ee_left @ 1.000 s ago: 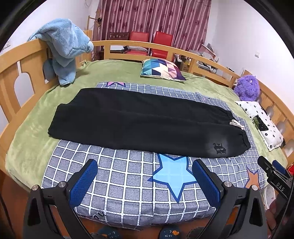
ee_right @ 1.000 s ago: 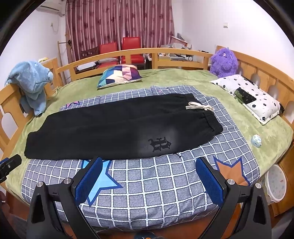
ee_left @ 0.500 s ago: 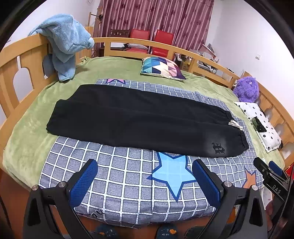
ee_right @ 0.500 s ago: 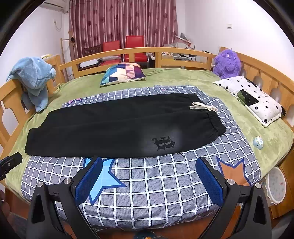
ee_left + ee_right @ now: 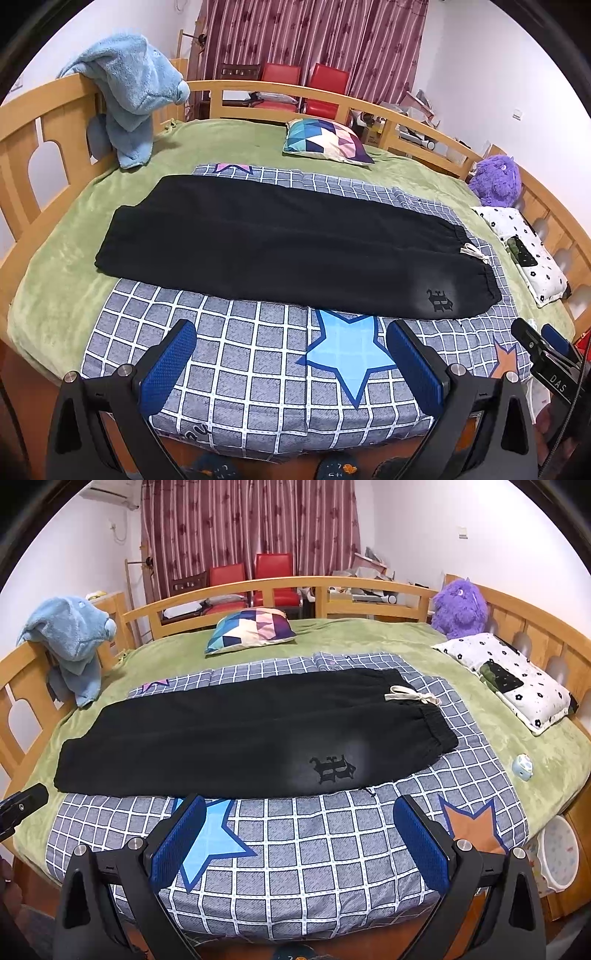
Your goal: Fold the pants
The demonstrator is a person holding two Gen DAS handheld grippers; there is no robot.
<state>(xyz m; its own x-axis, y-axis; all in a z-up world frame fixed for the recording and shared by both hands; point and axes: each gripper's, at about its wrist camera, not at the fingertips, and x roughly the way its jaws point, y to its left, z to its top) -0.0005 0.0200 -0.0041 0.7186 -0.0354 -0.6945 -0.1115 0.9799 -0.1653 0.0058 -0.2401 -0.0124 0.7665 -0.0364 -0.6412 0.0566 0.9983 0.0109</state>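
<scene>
The left hand-held gripper (image 5: 291, 350) hangs with its blue pads wide apart and nothing between them, over the near edge of the checked blanket (image 5: 258, 354). The right hand-held gripper (image 5: 299, 827) is likewise spread wide and holds nothing. Ahead of both, the black pants (image 5: 288, 247) lie flat across the blanket, legs together, not yet folded. Their cuffs lie ahead and to the left of the left hand-held gripper; the waistband with its white drawstring (image 5: 412, 696) lies ahead and to the right of the right one.
</scene>
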